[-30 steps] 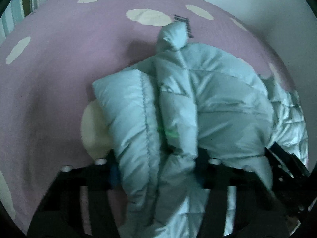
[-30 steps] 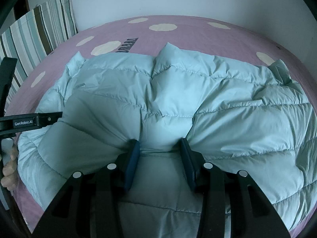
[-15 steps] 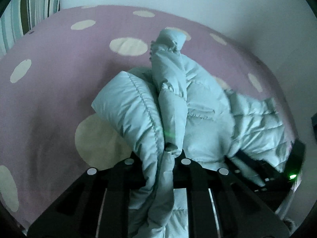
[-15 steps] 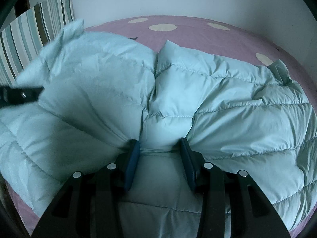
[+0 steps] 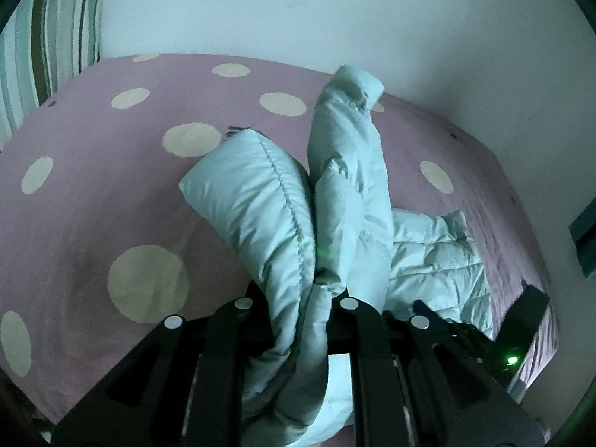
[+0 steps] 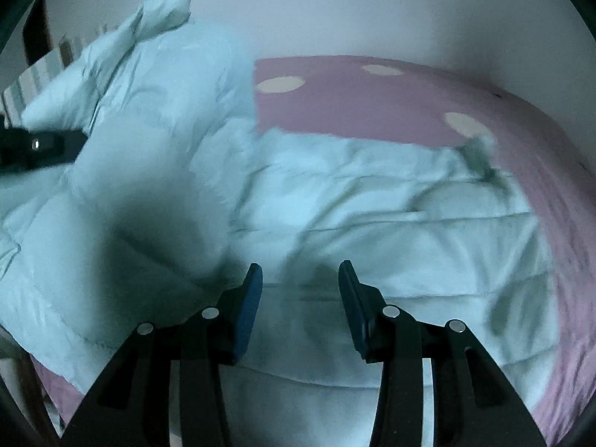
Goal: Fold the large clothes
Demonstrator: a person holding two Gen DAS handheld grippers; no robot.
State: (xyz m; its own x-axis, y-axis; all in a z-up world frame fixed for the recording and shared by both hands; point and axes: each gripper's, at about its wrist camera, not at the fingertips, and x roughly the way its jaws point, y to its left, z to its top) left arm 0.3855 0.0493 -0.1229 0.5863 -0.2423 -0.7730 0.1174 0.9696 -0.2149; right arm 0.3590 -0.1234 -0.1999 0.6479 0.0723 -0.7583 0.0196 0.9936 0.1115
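Two grippers on one puffy jacket, and only one has a hold. The left gripper is pinched on a thick bunch of it, lifted clear of the bed so a sleeve stands up above the grip; the rest lies spread on the bed at the right. The right gripper is spread, its blue pads hovering just over the flat part, holding nothing.

Here's the risk, as I judge it — that bunch is slick and springy, so the shell could slide out from between the left fingers if the lift carries much weight. The right view is blurred, which suggests quick motion; a fast swing could flop the raised half down crooked, leaving a lumpy, skewed fold. With the right gripper not pinning anything, the flat half could also drag across the sheet. Trapped air may make the fold spring back open.

Materials: the jacket is pale blue-green, quilted in horizontal channels, with a soft sheen and a raised stitched seam along the held edge. The sheet is matte mauve with cream dots. A striped pillow leans at the far left, against a plain wall.
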